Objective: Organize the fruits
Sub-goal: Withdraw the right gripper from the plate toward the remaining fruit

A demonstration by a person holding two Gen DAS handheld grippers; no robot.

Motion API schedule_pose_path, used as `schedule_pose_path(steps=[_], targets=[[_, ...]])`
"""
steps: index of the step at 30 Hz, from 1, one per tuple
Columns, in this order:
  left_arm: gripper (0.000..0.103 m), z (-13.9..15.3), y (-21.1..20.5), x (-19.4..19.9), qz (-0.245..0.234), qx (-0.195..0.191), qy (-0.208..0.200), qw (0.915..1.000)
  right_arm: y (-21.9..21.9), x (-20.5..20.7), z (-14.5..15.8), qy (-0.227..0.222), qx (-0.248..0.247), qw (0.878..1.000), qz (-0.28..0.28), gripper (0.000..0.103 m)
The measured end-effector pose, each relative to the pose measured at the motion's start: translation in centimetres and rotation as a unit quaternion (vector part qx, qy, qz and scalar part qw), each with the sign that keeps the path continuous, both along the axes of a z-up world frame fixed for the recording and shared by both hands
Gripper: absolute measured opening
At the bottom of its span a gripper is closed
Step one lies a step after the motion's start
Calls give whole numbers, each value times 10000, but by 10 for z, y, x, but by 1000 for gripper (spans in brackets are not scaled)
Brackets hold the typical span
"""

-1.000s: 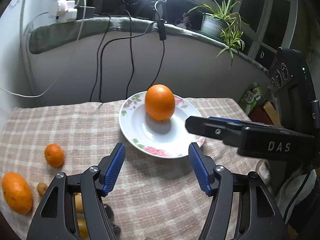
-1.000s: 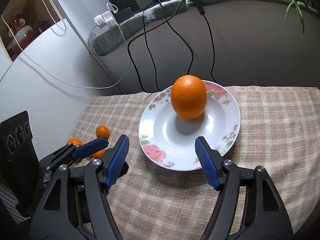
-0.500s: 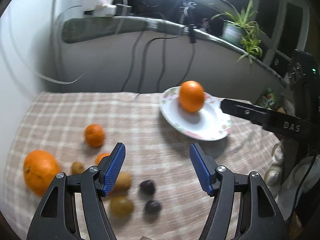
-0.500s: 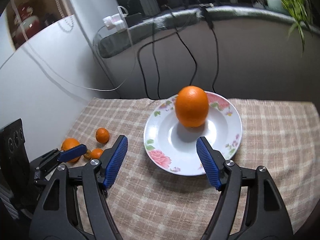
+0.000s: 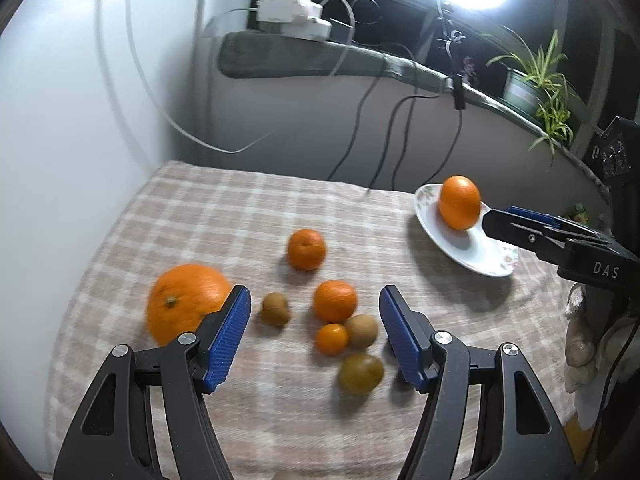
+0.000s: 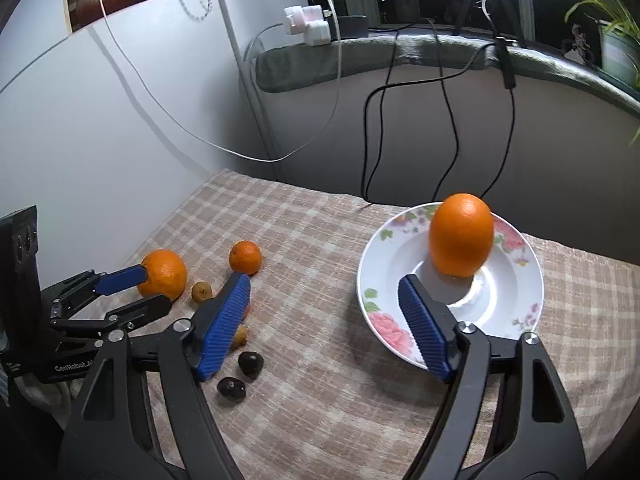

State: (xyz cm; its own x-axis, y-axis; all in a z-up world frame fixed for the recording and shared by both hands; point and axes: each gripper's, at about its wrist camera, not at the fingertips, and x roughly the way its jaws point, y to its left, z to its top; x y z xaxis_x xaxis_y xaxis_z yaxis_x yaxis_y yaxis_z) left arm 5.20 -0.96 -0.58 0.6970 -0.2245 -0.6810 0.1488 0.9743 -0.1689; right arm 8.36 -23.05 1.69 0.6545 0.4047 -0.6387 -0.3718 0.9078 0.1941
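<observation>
Left tongs shifted, agape, empty

Both cameras ride the handheld grippers, angled down across the table toward the windowsill; each catches the plate and the loose fruit.

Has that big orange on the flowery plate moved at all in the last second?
No. The orange sits at the same spot on the plate, toward its far rim near the hanging black cables. Only the cameras shifted.
</observation>
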Motion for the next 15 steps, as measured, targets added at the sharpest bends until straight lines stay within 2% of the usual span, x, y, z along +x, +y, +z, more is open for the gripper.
schedule_pose_path(steps=[7,15], targets=[[67,-5,27,-6,339,-124,65,9993,29,3,0,79,-248,9994,206,84],[67,-24,66,-17,706,-465,280,9960,77,1,-10,98,-623,9945,834,84]])
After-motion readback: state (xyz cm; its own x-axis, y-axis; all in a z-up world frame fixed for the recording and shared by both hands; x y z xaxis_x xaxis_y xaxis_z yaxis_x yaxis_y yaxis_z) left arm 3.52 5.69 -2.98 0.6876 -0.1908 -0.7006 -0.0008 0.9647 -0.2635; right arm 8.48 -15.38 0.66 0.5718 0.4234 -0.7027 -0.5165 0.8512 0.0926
